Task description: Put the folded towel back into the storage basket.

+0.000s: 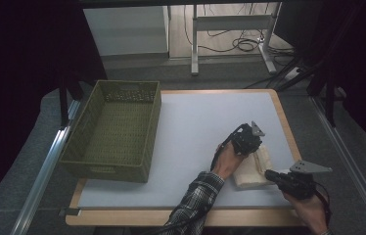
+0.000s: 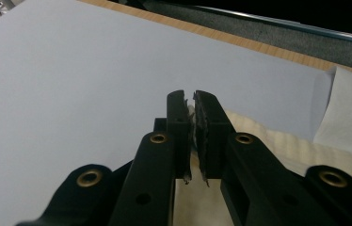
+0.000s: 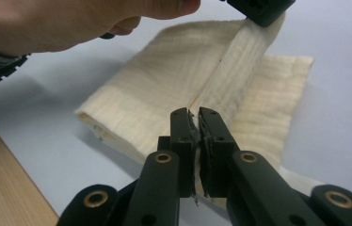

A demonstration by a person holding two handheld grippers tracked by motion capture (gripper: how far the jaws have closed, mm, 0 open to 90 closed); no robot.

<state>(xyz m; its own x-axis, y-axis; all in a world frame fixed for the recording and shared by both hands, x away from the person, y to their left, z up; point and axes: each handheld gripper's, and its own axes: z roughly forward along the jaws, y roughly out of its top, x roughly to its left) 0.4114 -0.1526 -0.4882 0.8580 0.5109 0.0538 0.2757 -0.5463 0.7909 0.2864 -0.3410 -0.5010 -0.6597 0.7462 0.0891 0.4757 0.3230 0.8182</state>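
Your left gripper (image 1: 247, 139) sits right of centre in the high view, held in your left hand (image 1: 228, 159) with the plaid sleeve (image 1: 193, 201) trailing to the bottom edge; its jaws are pressed together on an edge of the cream cloth (image 1: 253, 169). In the left gripper view a sliver of that cloth (image 2: 192, 123) shows between the closed jaws of the left gripper (image 2: 194, 134), with more of the fabric lying at the lower right of the frame. Your right gripper (image 1: 273, 175) is at the lower right of the high view, in your right hand (image 1: 310, 209), and it too is pinching the cloth — at the nearer end. The right gripper view confirms this: the right gripper (image 3: 196, 150) has its jaws closed on a raised fold of the cloth (image 3: 183, 89), and that fold runs up to the left gripper (image 3: 259, 9) at the top of the frame, beside your left hand (image 3: 61, 21). The rest of the cloth lies folded on the white mat (image 1: 200, 127) — near its lower right corner. The mat covers the wooden table (image 1: 288, 132). An olive woven basket (image 1: 88, 161) stands at the left of the high view, well apart from the cloth, partly overhanging the mat's left edge.
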